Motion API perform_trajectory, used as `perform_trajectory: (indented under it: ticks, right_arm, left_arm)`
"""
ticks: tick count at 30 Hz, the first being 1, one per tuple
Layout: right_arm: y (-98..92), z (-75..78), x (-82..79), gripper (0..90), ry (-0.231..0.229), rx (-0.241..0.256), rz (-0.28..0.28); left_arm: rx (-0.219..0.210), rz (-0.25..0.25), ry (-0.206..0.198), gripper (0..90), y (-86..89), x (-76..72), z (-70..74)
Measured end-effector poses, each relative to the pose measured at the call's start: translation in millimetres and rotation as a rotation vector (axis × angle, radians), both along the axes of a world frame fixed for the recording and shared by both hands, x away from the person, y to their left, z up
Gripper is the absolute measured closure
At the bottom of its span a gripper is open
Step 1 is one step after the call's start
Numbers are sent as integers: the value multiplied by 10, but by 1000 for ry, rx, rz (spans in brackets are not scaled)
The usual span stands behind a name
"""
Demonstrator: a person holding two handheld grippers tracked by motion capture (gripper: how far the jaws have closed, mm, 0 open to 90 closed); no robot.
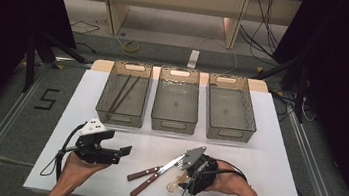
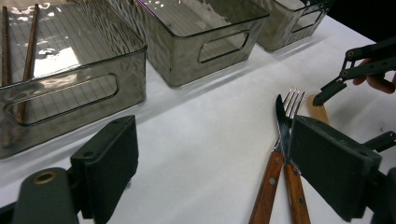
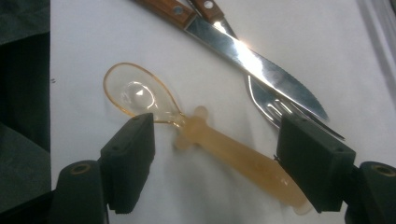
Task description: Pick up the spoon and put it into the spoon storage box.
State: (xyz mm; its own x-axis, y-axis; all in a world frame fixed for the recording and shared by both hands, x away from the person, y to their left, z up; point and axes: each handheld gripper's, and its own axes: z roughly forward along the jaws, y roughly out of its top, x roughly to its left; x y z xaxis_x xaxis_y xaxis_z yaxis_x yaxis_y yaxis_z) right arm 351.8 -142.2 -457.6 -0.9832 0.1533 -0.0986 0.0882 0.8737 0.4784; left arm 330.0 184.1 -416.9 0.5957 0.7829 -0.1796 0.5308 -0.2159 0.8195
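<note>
High view: a white table carries three clear grey bins in a row at its far edge, and a pair of brown chopsticks lies in the left bin; the middle bin and the right bin stand beside it. The left gripper, held in a person's hand at 7 o'clock of the table, hovers with its jaws spread apart, gripping nothing. The right gripper sits at 5 o'clock, lowered over an amber spoon. A wooden-handled knife and fork lie crossed just beside the spoon, toward 9 o'clock of it.

Right gripper view: the jaws stand wide open, one on each side of the spoon's handle, neither pad touching it. The spoon lies flat on the table, bowl toward 10 o'clock. The knife blade overlies the fork's tines at 1 o'clock.

Left gripper view: the jaws stand open over bare table; the knife and fork lie at 3 o'clock.
</note>
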Motion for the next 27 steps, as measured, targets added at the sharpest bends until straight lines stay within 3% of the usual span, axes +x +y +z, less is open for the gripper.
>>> perform_trajectory:
  ticks: [12,17,27]
  right_arm:
    - [78,-91,-1,328,-1,-71,37]
    - [71,-100,19,399,25,-55,41]
    - [78,-61,-2,534,37,-96,21]
  left_arm:
    - [10,0,-5,158,-12,0,-5]
    - [22,2,-1,158,-20,-3,-9]
    - [26,3,-3,160,-21,-5,-9]
